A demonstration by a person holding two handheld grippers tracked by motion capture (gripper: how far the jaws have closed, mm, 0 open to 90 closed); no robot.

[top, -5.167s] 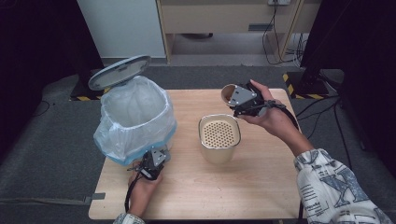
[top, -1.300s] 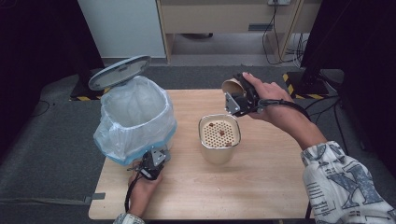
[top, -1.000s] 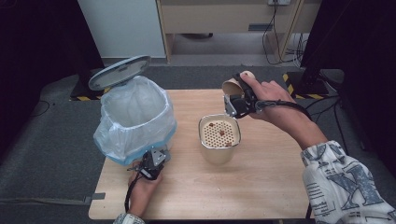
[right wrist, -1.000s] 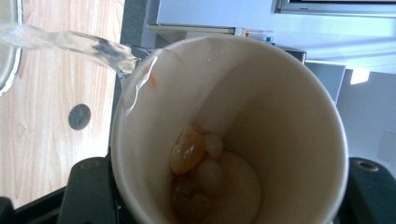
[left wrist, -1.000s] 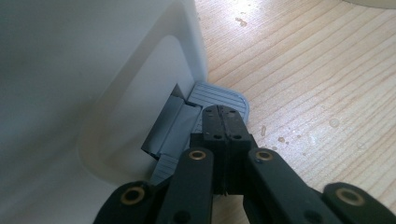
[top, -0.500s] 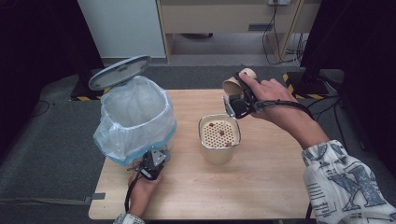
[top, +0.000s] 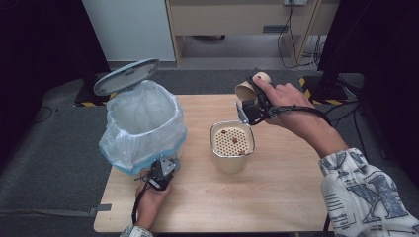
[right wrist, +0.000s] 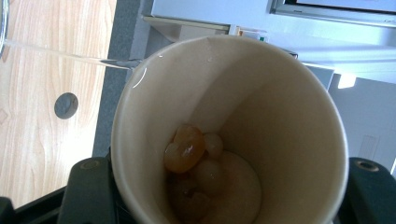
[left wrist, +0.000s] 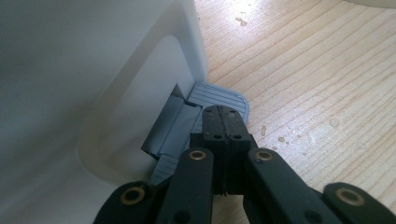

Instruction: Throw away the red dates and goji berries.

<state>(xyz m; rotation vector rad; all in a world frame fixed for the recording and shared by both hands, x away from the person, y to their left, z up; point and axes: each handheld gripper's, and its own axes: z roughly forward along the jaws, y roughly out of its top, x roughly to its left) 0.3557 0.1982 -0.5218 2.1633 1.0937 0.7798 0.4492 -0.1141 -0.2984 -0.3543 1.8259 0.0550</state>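
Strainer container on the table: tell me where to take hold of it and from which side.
Grip the strainer container across its beige outer wall, below the rim, coming in level from the near side. The perforated insert closes off the top, and the wall is bare.

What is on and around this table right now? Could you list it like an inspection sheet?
Surface: wooden table, a few droplets near the bin's pedal.
Job's things: paper cup with soft lumps inside; strainer container holding a few bits; lined pedal bin, lid up.
Clutter: nothing seen.
Grippers: left tongs shut, tips on the pedal; right tongs shut on the paper cup, tipped above the strainer container.
Cables: black lead from the left tongs; more on the floor behind.
Surroundings: grey floor, wooden cabinet.
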